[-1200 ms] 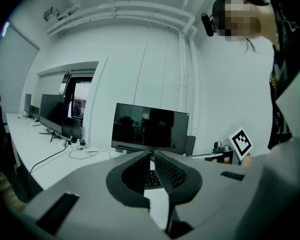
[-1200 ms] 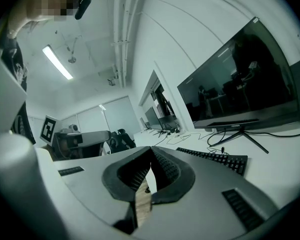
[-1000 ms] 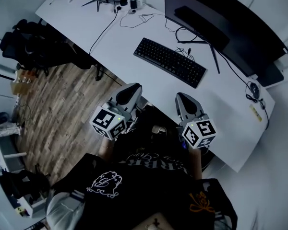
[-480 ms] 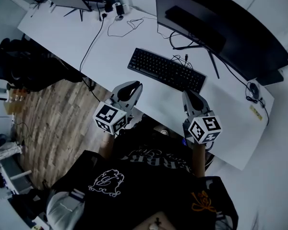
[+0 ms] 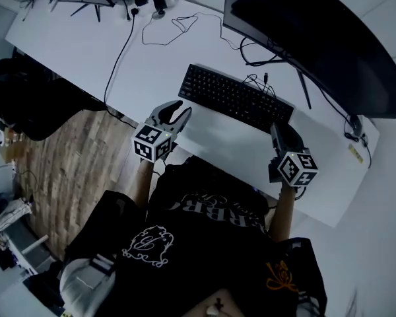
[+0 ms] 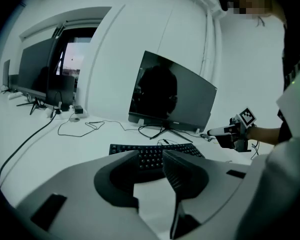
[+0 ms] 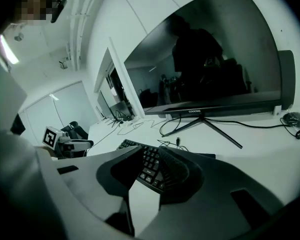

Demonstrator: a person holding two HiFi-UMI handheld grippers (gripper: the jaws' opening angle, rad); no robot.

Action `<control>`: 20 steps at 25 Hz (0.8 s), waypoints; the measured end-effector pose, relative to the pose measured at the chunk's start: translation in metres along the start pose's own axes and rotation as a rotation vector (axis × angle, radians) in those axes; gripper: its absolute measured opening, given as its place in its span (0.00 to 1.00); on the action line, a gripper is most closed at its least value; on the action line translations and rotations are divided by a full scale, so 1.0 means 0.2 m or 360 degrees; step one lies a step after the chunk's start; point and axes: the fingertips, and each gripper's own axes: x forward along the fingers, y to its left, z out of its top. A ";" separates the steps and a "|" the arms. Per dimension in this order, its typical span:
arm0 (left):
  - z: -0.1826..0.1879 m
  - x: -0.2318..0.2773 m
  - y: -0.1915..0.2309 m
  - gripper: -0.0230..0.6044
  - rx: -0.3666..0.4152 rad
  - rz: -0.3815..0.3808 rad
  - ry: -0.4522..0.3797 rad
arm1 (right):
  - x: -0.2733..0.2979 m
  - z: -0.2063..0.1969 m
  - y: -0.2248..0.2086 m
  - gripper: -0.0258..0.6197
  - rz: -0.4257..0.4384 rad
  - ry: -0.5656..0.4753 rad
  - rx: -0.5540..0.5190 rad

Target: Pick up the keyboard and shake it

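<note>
- The keyboard [image 5: 236, 98] lies flat on the white surface [image 5: 86, 51], in front of the large dark monitor [image 5: 303, 38]. In the head view it sits on a slant, its left end further from me than its right.
- The left gripper [image 5: 179, 109] hangs off the keyboard's near left corner, close to it and apart from it. Its tips point up along the surface towards that end.
- The left jaws have just been opening and now stand released, with a narrow gap. Nothing is between them. In the left gripper view the keyboard [image 6: 151, 156] shows through the gap, further off on the surface.
- The right gripper [image 5: 277, 132] sits just beside the keyboard's near right corner. I cannot tell whether it touches.
- The right jaws have also just been opening and are released, with nothing clamped. In the right gripper view the keyboard [image 7: 149, 166] lies beyond the gap, and the right-hand jaw covers part of it.
- So the two grippers flank the keyboard, one at each end of its near edge, and neither grasps it.
- The keyboard is black, long and slim, with tight rows of keys bearing pale legends. A thin dark cable [image 5: 257, 81] bunches at its far edge, towards the monitor.
</note>
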 end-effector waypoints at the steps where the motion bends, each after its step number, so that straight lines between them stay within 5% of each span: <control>1: -0.03 0.03 0.05 0.29 0.0003 -0.0012 0.0034 | 0.02 -0.01 -0.03 0.21 -0.0026 0.0017 -0.0003; 9: -0.23 0.25 0.36 0.42 -0.0005 -0.0122 0.0301 | 0.15 -0.06 -0.25 0.29 -0.0087 0.0047 0.0124; 20: -0.42 0.46 0.44 0.64 0.0010 -0.0385 0.0674 | 0.31 -0.22 -0.59 0.62 -0.0198 0.0348 0.0118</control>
